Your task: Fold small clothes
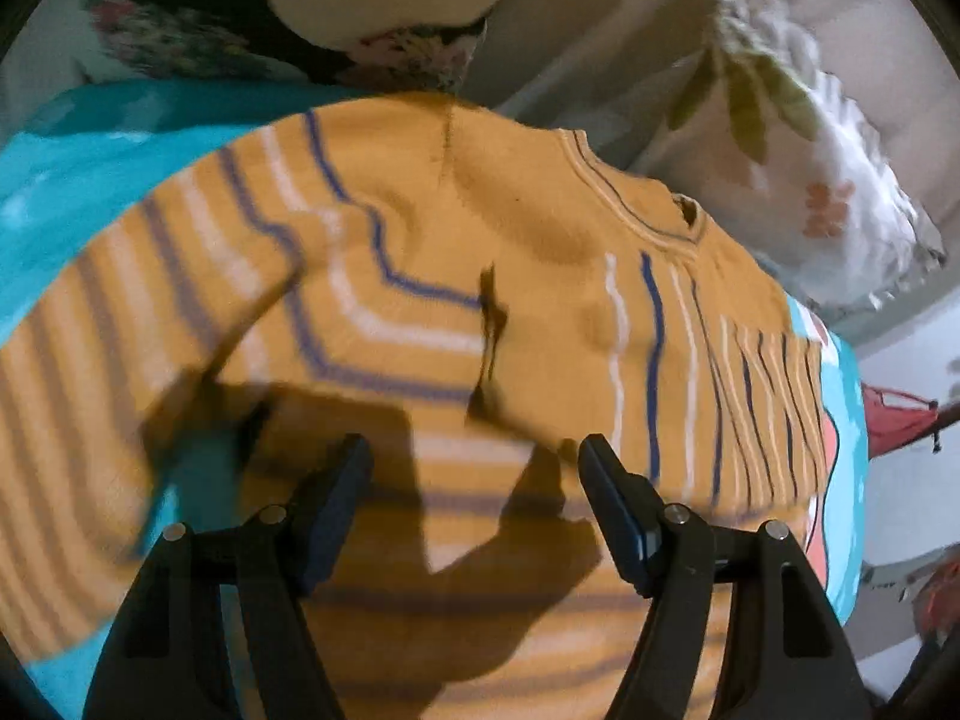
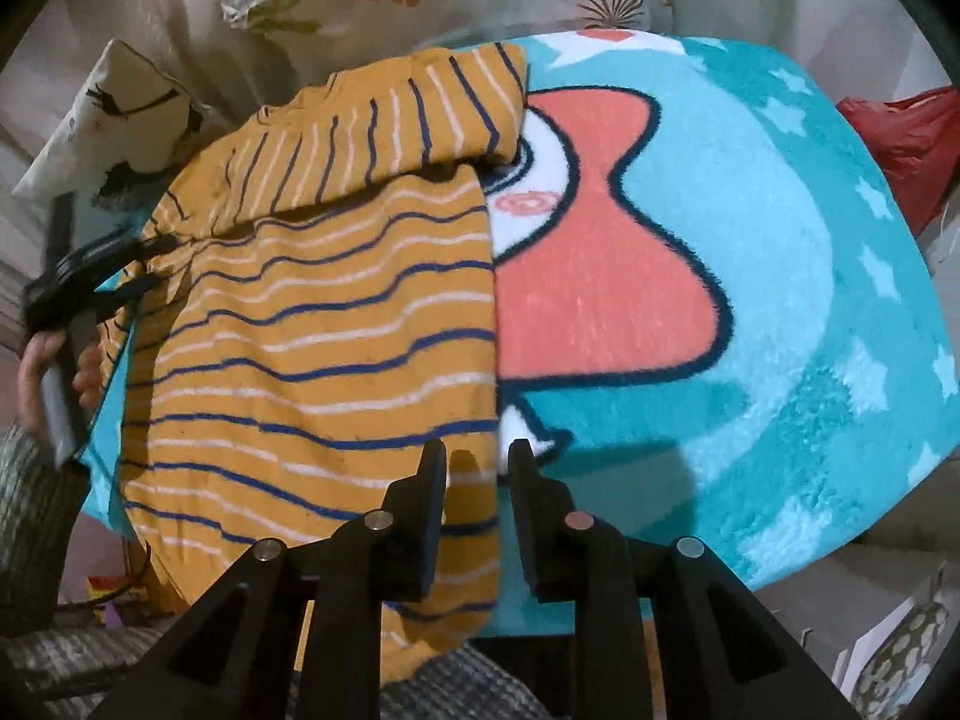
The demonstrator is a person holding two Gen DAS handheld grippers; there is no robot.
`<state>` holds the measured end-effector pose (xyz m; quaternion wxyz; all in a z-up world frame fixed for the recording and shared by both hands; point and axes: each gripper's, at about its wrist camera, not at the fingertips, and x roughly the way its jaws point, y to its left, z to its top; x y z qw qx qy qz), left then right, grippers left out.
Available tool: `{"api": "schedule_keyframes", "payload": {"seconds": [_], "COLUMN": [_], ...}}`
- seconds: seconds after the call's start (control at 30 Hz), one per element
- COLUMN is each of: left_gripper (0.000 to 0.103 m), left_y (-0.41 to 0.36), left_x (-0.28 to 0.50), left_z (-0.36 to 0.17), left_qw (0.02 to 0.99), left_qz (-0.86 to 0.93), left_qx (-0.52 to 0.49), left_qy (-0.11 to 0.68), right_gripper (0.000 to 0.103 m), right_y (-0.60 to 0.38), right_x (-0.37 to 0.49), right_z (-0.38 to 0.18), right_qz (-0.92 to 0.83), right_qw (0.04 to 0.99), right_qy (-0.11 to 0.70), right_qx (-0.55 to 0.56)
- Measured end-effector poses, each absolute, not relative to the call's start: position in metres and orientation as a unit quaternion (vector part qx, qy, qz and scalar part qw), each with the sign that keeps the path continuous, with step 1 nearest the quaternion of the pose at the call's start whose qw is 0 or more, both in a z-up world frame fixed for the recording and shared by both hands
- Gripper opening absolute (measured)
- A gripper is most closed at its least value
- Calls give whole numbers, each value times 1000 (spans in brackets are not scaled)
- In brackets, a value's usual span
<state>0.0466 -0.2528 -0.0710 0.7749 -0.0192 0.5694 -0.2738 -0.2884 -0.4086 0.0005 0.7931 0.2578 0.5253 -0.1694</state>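
Left tongs (image 1: 474,462) spread over striped sweater (image 1: 420,276); right tongs (image 2: 478,468) parted.

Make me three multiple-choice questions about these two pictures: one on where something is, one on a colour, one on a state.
1. Where does the sweater lie?
A. on the blanket
B. inside a red bag
C. on a hanger

2. What colour is the sweater between its stripes?
A. green
B. mustard yellow
C. pink

3. How is the left tool?
A. shut on a sleeve
B. shut on a pillow
C. open, holding nothing

Answers:
1 A: it is spread over the blanket's left part, bare blue pile showing beside it.
2 B: mustard cloth carries dark blue and white stripes.
3 C: its fingers stand wide apart above the sweater with only cloth and shadow between them.
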Motion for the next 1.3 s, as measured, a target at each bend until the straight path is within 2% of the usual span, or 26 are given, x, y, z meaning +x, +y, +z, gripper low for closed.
{"api": "schedule_keyframes", "payload": {"seconds": [0.1, 0.17, 0.2, 0.27, 0.37, 0.47, 0.6, 0.67, 0.73, 0.77, 1.07, 1.23, 1.3], "left_gripper": [69, 23, 11, 9, 9, 11, 23, 46, 61, 63, 65, 67, 67], "left_y": [-275, -286, -290, -287, -270, -265, -248, -227, -192, -176, -24, 50, 61], "left_x": [55, 58, 61, 63, 69, 76, 70, 58, 45, 38, -16, -34, -34], "left_z": [-67, -69, -70, -65, -55, -57, -56, -49, -43, -42, -63, -81, -82], "left_qw": [780, 773, 770, 774, 791, 810, 802, 801, 803, 804, 794, 777, 776], "left_qz": [-285, -296, -290, -279, -245, -205, -220, -230, -232, -228, -109, -77, -62], "left_qx": [-10, -1, 8, -12, -33, 1, -2, -7, -30, -40, -149, -280, -300], "left_qy": [557, 562, 569, 568, 559, 549, 555, 552, 548, 547, 579, 559, 551], "right_gripper": [23, 23, 23, 23, 23, 23, 25, 33, 36, 38, 39, 42, 44], "right_y": [-406, -403, -403, -401, -405, -412, -421, -421, -420, -417, -369, -349, -345], "right_x": [-292, -295, -297, -297, -300, -296, -276, -265, -250, -238, -168, -142, -136], "right_z": [0, -1, -1, -1, 5, 9, 15, 18, 20, 20, 11, 14, 15], "right_qz": [-179, -188, -194, -203, -217, -223, -219, -216, -202, -190, -108, -82, -75], "right_qw": [793, 791, 790, 788, 792, 797, 807, 812, 820, 824, 839, 845, 847], "right_qy": [525, 526, 526, 524, 514, 505, 493, 486, 478, 475, 490, 492, 492], "right_qx": [254, 249, 249, 252, 248, 244, 239, 241, 243, 242, 211, 192, 189]}}
